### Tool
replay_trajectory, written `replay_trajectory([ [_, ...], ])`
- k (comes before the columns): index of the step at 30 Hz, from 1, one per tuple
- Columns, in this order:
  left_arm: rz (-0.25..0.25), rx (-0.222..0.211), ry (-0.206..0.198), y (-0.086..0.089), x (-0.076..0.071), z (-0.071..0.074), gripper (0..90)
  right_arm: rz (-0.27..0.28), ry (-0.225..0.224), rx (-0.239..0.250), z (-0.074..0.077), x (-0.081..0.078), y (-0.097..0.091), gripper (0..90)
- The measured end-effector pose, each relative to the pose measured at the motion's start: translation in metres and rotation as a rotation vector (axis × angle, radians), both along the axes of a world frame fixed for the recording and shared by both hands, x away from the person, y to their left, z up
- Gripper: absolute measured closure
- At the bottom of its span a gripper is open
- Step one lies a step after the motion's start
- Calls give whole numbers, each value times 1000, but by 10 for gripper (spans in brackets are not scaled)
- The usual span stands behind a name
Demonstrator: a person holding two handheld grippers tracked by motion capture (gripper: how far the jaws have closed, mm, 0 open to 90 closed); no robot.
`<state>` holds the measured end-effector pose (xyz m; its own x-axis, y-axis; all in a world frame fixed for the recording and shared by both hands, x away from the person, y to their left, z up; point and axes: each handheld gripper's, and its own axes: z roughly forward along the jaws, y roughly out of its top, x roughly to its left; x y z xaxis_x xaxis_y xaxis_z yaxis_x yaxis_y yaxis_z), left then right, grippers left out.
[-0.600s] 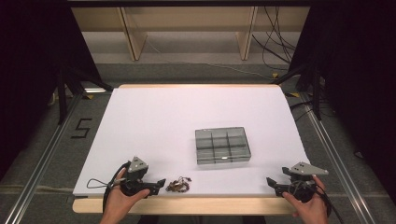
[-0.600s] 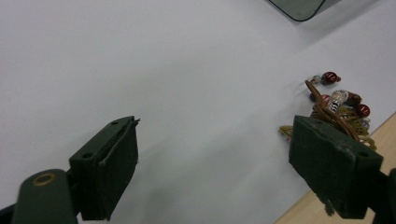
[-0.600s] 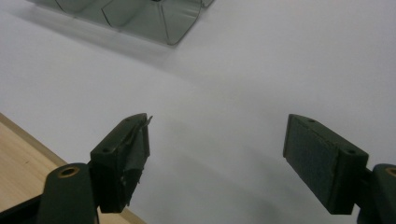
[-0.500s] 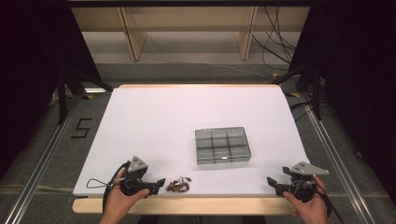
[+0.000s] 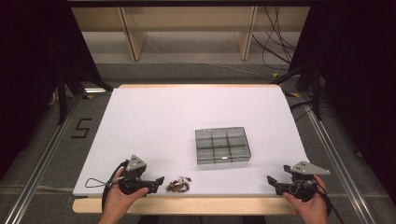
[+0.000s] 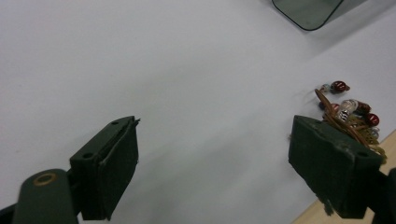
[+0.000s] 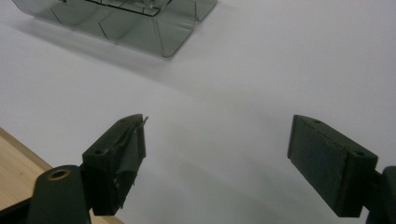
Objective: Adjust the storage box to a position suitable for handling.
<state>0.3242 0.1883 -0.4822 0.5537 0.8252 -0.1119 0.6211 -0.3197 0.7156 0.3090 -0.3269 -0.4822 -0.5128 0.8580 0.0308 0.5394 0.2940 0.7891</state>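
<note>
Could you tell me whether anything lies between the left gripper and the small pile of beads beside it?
Nothing does: in the high view only bare white table cover separates the left gripper from the bead pile.

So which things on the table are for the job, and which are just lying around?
For the job:
- little pile of beads and wire, right beside the left gripper
- clear box with compartments
- right gripper, open, holding nothing

Just lying about:
- black cables on the floor behind the table
- wooden shelf legs at the back

Beads [image 5: 178, 185] left of tray [image 5: 222, 145]
</note>
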Motion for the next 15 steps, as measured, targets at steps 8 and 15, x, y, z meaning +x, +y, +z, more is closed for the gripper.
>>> replay_trajectory([
  [8,-18,13,12,-2,5,0,161,37,22,23,6,-1,4,413],
  [15,-33,3,22,-7,14,1,216,74,22,-6,11,9,3,543],
])
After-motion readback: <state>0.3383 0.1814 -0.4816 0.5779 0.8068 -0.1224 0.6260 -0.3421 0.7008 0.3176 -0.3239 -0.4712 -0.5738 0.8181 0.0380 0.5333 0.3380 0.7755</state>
